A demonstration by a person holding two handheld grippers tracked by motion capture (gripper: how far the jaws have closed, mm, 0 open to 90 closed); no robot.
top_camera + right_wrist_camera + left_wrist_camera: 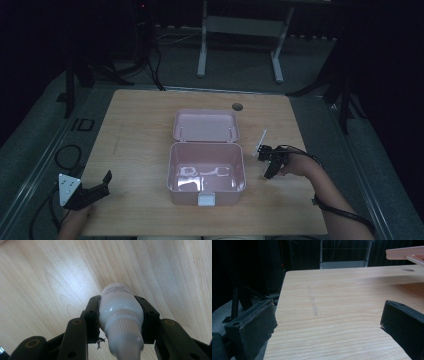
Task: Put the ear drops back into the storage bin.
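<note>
Pale wood runs bare across most of the tabletop, with one pink box sitting open near the middle, its lid thrown back toward the far edge. Inside, the box shows glints on the bottom; I cannot tell what they are. One white latch sits on its near wall.

The left third of the tabletop is open room. The left claw hovers at the near left corner, close to both edges, its jaws spread wide with wood showing between them. In the left gripper view the same claw looks along that bare stretch, with the left edge dropping to dark floor beside it and the lid's rim high at the right.

The right claw is just to the right of the box, between it and the right edge, with a free strip on either side. It is clenched on one small white bottle, gripped across its body, the ribbed cap toward the camera in the right gripper view, above the wood.

One round hole lies near the far edge, behind the lid.
</note>
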